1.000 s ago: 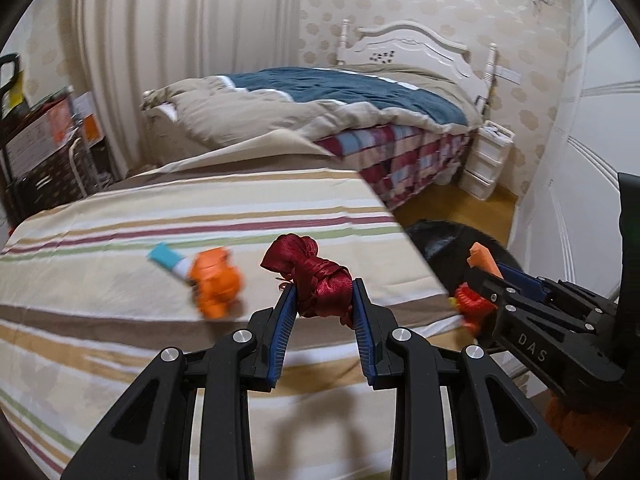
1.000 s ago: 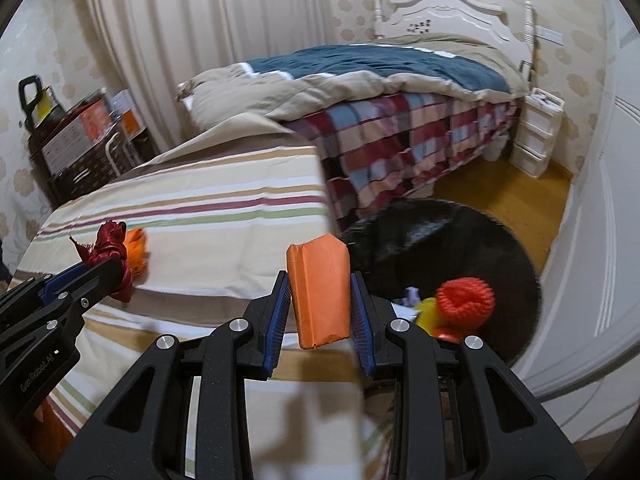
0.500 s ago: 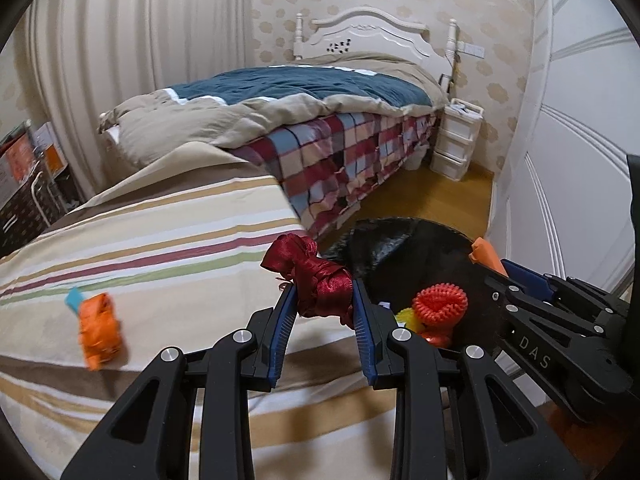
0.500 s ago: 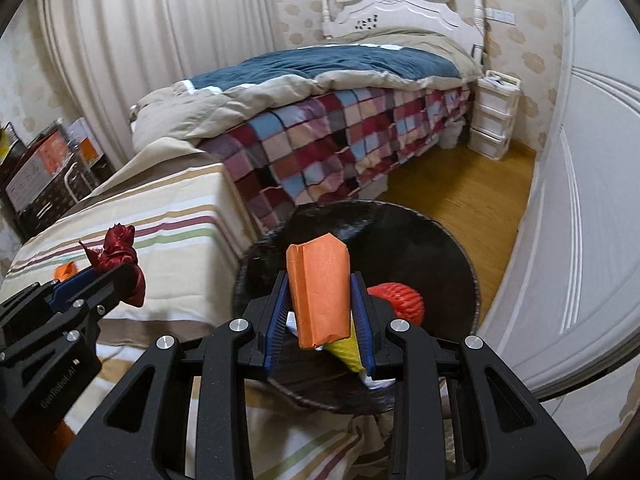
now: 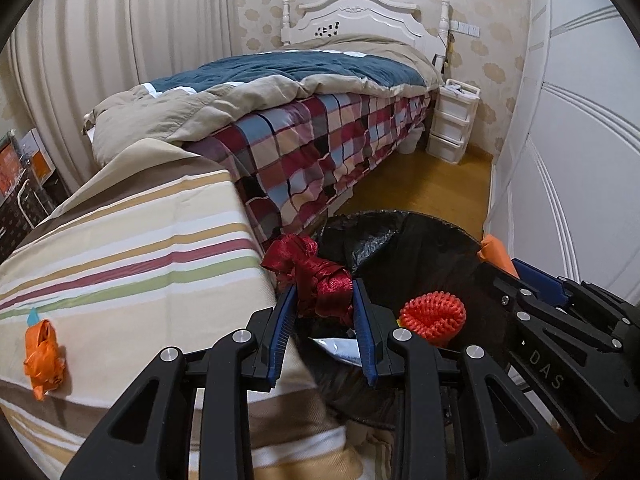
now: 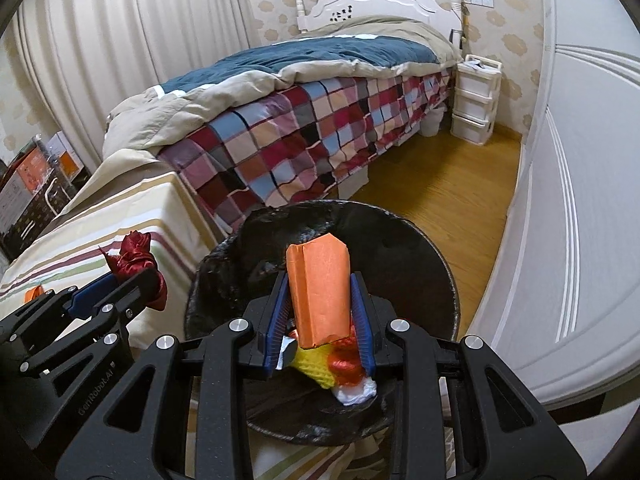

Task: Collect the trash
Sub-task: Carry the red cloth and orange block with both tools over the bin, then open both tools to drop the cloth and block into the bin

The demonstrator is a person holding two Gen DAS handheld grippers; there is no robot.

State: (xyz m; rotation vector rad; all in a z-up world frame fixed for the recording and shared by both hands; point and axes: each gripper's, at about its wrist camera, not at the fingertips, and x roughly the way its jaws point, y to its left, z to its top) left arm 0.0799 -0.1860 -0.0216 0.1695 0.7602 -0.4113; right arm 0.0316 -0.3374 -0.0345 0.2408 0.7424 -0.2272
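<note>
1. Both hands are loaded: the left gripper point(image 5: 324, 316) has its jaws clamped on a wad of dark red ribbon point(image 5: 316, 276), and the right gripper point(image 6: 320, 312) has its jaws clamped on a folded orange paper point(image 6: 319, 288).
2. The orange paper hangs right over the open mouth of the black bin point(image 6: 420, 240), ready to drop.
3. The red ribbon sits at the bin's near-left rim, just past the corner of the striped bench point(image 5: 140, 248); it looks to be over the bag, though the fisheye makes that hard to call.
4. Already in the bin: a red mesh ball point(image 5: 434, 314), a yellow knitted piece point(image 6: 316, 364) and some white scraps.
5. Left to collect: a crumpled orange wrapper point(image 5: 42, 354) lies on the bench, well apart from the bin, with a small blue bit touching its top.
6. So the job reads as past halfway: two drops pending, at least one more trip.
7. Room to move: the bin is hemmed in by the bench corner on the left, the bed's checked cover point(image 5: 320, 152) behind and the white wardrobe doors point(image 6: 580, 200) on the right.
8. The two grippers sit close side by side over the bin, so they should lift straight up after dropping.
</note>
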